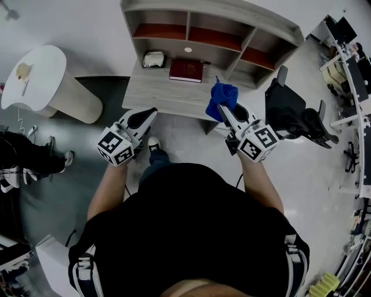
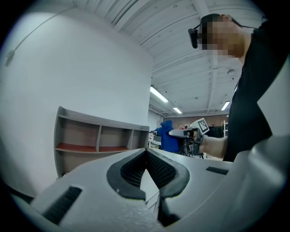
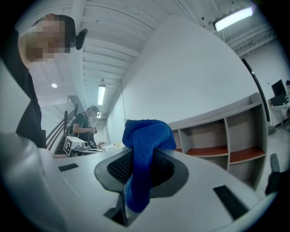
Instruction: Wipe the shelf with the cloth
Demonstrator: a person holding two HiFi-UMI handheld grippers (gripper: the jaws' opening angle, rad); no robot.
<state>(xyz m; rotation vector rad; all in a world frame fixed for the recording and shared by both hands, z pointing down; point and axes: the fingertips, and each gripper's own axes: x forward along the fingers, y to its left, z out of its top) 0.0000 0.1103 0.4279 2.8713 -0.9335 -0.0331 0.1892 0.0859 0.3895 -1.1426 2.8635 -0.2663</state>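
The blue cloth (image 1: pixel 222 98) is pinched in the right gripper (image 1: pixel 226 110). Its jaws are clamped on a fold of it, so the bunched upper part stands up past the jaw tips while a tail hangs down between the pads, as the right gripper view shows (image 3: pixel 144 154). In the head view the cloth sits over the front right edge of the lower ledge (image 1: pixel 156 93) of the grey wooden shelf (image 1: pixel 232 11). It is to the right of a red book (image 1: pixel 186 70) lying on that ledge, and whether cloth and ledge touch cannot be told. A small white object (image 1: pixel 153 59) rests on the ledge left of the book. The left gripper (image 1: pixel 152 110) is held just in front of the ledge's left part, its jaws together at the tips with nothing between them (image 2: pixel 146 152). A black chair (image 1: pixel 295 113) stands to the right of the shelf and a white table (image 1: pixel 40 75) is well off to the left.
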